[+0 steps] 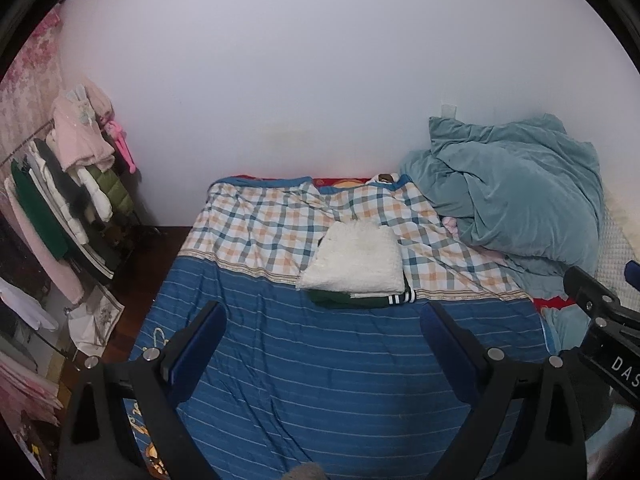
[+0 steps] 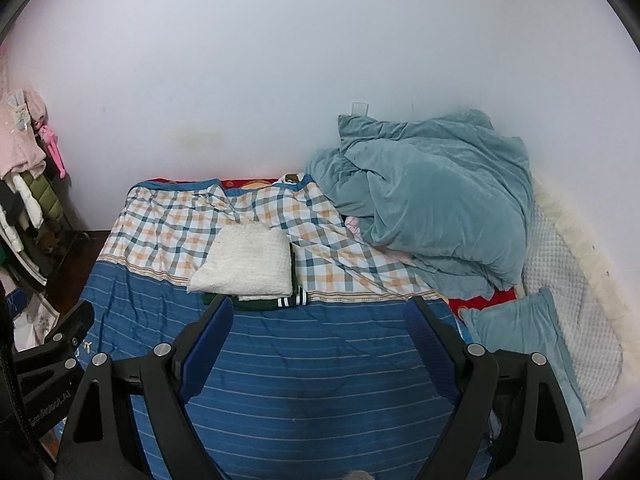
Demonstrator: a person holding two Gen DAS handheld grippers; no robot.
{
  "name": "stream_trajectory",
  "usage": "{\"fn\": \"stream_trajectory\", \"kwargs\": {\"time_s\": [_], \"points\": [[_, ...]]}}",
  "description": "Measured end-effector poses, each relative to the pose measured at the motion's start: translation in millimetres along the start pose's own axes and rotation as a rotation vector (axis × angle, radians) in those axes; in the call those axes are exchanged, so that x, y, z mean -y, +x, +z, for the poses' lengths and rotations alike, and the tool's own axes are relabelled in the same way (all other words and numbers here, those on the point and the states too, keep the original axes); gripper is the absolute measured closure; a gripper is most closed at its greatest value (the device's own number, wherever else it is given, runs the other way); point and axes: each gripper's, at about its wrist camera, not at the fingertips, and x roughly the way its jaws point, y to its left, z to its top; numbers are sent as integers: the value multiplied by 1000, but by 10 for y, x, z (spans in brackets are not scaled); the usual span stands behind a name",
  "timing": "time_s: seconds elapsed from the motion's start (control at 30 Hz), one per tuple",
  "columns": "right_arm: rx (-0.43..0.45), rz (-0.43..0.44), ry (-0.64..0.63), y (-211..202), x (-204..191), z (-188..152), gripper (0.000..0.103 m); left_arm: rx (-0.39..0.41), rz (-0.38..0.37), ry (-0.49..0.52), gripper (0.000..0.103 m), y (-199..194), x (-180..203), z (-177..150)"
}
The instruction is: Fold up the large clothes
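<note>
A folded white fluffy garment (image 1: 356,260) lies on top of a folded dark green garment with white-striped cuff (image 1: 396,300), in the middle of the bed (image 1: 320,360). The stack also shows in the right wrist view, white garment (image 2: 246,262) over the green one (image 2: 288,302). My left gripper (image 1: 324,320) is open and empty, held above the blue striped sheet in front of the stack. My right gripper (image 2: 320,312) is open and empty, just in front of the stack. The right gripper's body (image 1: 600,312) shows at the right edge of the left wrist view.
A crumpled teal duvet (image 2: 432,200) is heaped at the back right of the bed, with a teal pillow (image 2: 520,340) in front of it. A rack of hanging clothes (image 1: 72,200) stands left of the bed. A white wall is behind.
</note>
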Motion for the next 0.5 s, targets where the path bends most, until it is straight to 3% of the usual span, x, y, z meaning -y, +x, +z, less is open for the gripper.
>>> {"fn": "stream_trajectory", "kwargs": {"time_s": [0.5], "points": [[12, 35, -39, -124, 61, -153, 6, 21, 7, -13, 1, -182, -5, -115]]}}
